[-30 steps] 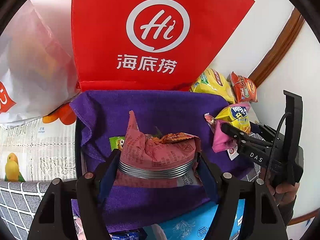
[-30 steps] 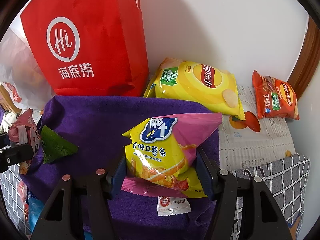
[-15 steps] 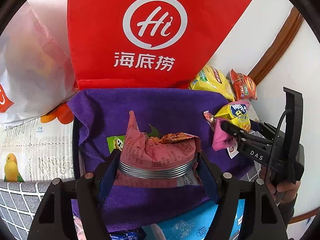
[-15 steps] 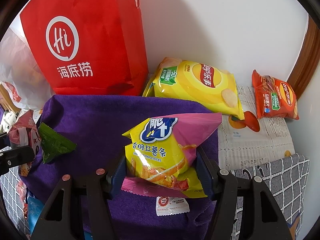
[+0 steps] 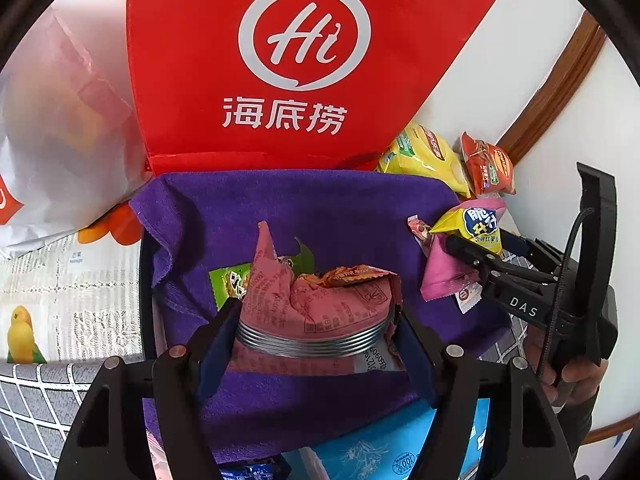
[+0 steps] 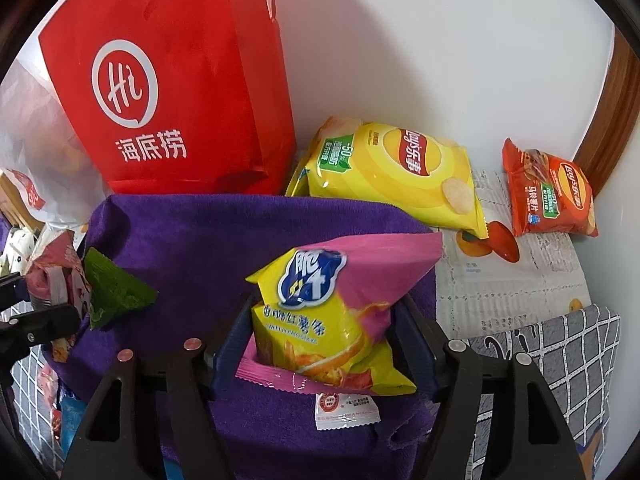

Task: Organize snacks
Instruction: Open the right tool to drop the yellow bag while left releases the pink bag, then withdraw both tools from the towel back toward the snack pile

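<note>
Over the purple towel, the left gripper clenches a pink packet; the right gripper's jaws are opening around a yellow-pink bag.

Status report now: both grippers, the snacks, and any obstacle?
Left gripper clamps pink packet. Right gripper opening around sweet-potato bag, above purple towel. No obstacle.

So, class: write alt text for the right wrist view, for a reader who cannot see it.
A hand-held gripper has a yellow-and-pink snack bag between its opening jaws, above a purple towel. Behind stand a red bag and two chip bags, yellow and orange, by a white wall.
</note>
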### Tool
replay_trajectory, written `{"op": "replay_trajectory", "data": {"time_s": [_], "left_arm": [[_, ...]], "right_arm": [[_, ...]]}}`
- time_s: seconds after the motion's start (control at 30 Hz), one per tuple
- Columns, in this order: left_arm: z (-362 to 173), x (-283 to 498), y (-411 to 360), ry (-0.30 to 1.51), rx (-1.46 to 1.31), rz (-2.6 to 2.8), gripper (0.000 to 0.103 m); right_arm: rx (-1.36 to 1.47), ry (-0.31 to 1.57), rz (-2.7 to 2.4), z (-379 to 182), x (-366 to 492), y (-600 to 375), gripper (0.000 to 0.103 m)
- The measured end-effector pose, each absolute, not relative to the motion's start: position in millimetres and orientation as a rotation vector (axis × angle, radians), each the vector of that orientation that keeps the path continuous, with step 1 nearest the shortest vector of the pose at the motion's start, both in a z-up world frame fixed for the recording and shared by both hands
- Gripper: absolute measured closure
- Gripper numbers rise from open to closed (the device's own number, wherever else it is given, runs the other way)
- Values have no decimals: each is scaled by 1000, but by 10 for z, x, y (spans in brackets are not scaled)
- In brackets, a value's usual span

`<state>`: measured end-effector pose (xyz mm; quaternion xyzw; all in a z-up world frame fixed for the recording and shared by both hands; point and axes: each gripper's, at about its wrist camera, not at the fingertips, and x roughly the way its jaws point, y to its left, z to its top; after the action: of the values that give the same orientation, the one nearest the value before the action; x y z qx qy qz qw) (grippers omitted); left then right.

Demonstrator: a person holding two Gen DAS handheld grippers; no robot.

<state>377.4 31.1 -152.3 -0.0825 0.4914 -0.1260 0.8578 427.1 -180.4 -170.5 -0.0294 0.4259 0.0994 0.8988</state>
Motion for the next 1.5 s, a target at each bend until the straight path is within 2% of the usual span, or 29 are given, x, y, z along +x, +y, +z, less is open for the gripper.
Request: {"op": "replay_trajectory", "data": {"time_s": [0.2, 0.4, 0.73, 0.93, 1.23, 1.5], "left_arm": [[-1544, 3797, 283, 1035, -170, -264, 31], [-1531, 3805, 275, 1049, -171, -265, 30], [-1327, 3669, 195, 1018, -205, -334, 16], [-1136, 3514, 165, 999, -224, -382, 12], [-702, 3142, 148, 890, -190, -398, 12], [-603, 2662, 222, 871, -133, -337, 14]], "right_arm": [[-34, 864, 227, -1625, 4237, -1815, 24], [-7, 840, 215, -1514, 4168, -1882, 23], [26, 810, 187, -1276, 3901, -1998, 23], [-2, 791, 156, -1080, 3612, -2025, 23], [-21, 775, 104, -838, 3069, -2071, 22], [-18, 733, 42, -772, 2684, -2066, 18]]}}
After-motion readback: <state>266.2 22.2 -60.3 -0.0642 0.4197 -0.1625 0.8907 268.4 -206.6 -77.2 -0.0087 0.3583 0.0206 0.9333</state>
